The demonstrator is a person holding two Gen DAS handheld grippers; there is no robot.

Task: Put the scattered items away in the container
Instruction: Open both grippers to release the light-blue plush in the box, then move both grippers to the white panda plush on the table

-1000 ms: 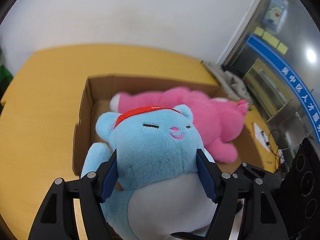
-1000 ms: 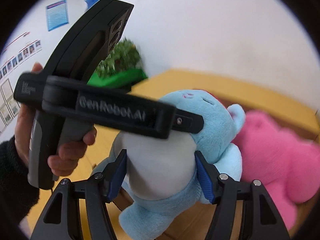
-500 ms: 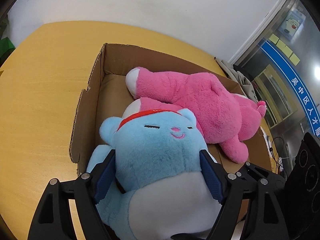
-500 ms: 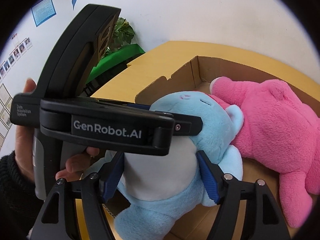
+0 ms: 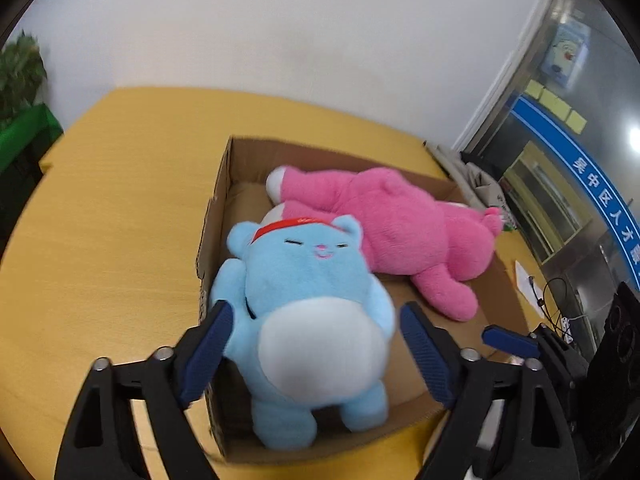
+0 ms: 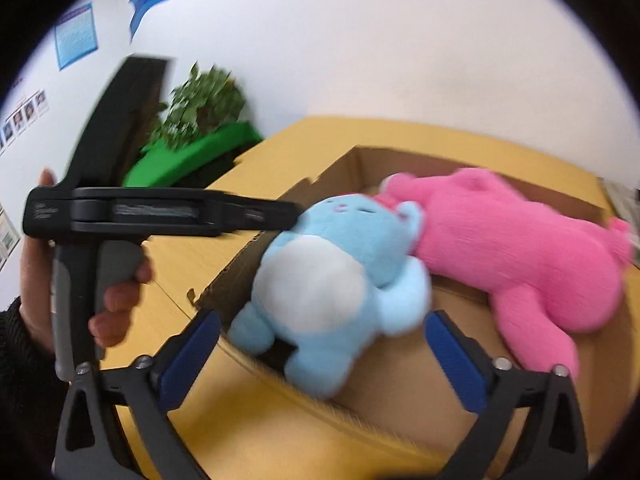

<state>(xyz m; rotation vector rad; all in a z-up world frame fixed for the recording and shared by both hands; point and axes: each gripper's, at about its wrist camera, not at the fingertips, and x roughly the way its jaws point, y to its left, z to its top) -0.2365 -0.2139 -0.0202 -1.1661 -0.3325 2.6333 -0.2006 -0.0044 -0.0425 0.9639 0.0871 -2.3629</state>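
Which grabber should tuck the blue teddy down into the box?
Probably the left gripper: its open fingers flank the blue teddy squarely in the cardboard box. The right gripper, also open, comes in slantwise.

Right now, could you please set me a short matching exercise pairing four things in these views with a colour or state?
Things:
1. blue plush
2. pink plush
3. left gripper
4. cardboard box

States:
A. open, jaws apart on either side of the blue toy
B. lying lengthwise along the box's far side
C. brown, on the yellow table
D. red headband, white belly

Pairs: 1-D, 2-B, 3-A, 4-C
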